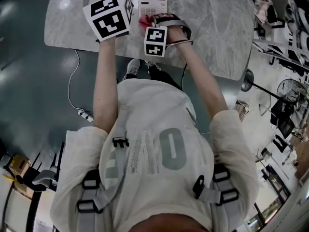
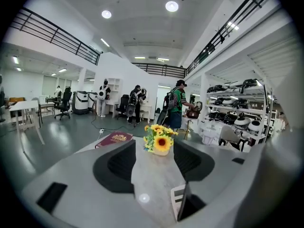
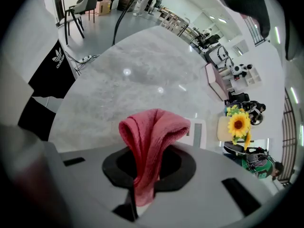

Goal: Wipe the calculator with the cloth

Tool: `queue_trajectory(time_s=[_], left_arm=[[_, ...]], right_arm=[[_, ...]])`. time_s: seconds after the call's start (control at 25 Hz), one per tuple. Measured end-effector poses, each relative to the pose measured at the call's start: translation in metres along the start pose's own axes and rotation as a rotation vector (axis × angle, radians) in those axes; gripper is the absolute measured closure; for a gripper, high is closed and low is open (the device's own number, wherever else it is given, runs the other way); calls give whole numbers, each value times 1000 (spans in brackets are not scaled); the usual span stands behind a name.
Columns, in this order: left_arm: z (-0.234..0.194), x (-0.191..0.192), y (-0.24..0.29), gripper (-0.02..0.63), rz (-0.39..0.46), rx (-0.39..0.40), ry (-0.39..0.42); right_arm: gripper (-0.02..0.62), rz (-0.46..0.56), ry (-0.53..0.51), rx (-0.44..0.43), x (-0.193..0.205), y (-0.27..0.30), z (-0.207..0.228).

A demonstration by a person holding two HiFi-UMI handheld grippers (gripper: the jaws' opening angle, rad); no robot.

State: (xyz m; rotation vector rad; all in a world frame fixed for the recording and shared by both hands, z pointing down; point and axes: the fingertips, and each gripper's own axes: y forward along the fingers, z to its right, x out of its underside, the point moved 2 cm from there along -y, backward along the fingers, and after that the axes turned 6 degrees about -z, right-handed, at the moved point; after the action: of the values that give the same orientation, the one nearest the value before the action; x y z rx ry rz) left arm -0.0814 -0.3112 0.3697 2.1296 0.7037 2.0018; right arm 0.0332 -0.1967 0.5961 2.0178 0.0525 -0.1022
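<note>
A white calculator (image 1: 153, 4) lies on the grey marble table (image 1: 212, 28), past my hands. My right gripper (image 3: 148, 160) points steeply down and is shut on a folded red cloth (image 3: 151, 132), which bulges up between its jaws. The cloth (image 1: 145, 21) hangs just in front of the calculator's near edge, and a strip of the calculator (image 3: 197, 133) shows behind it. My left gripper (image 2: 154, 148) is held up above the table, nearly level. Its jaws stand apart with nothing between them. Its marker cube (image 1: 110, 14) is to the left of the calculator.
A small pot of sunflowers (image 2: 160, 144) and a dark red book (image 2: 114, 139) sit on the far part of the table. The table's near edge (image 1: 145, 57) runs just under my forearms. Several people (image 2: 178, 103), desks and shelves of gear (image 2: 237, 122) stand far off.
</note>
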Motion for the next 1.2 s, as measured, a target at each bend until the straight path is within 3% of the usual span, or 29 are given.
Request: queue_trajectory(time_s=[0.16,0.32,0.52,0.72,0.84,1.04,1.2], left_arm=[[8,-28,-12,347,80,26,3],[23,-66,-30,366,167,94,59],[51,-101,-65,474,289,221,117],[75,-100,-95,568,420,227,199],[89,-88,-110,580,457,231,220],[99,-64,-121,584,431,201,251],[99,-40,-112,584,399,201,303]], right_arm=[[540,11,76,92,16,-22,48],[540,53,217,235,33,-69,110],[540,162,429,419,59,-148,156],[540,302,675,568,90,-214,148],[540,366,805,626,106,-239,128],[540,511,1125,661,135,-260,93],[540,557,1341,661,152,-253,64]])
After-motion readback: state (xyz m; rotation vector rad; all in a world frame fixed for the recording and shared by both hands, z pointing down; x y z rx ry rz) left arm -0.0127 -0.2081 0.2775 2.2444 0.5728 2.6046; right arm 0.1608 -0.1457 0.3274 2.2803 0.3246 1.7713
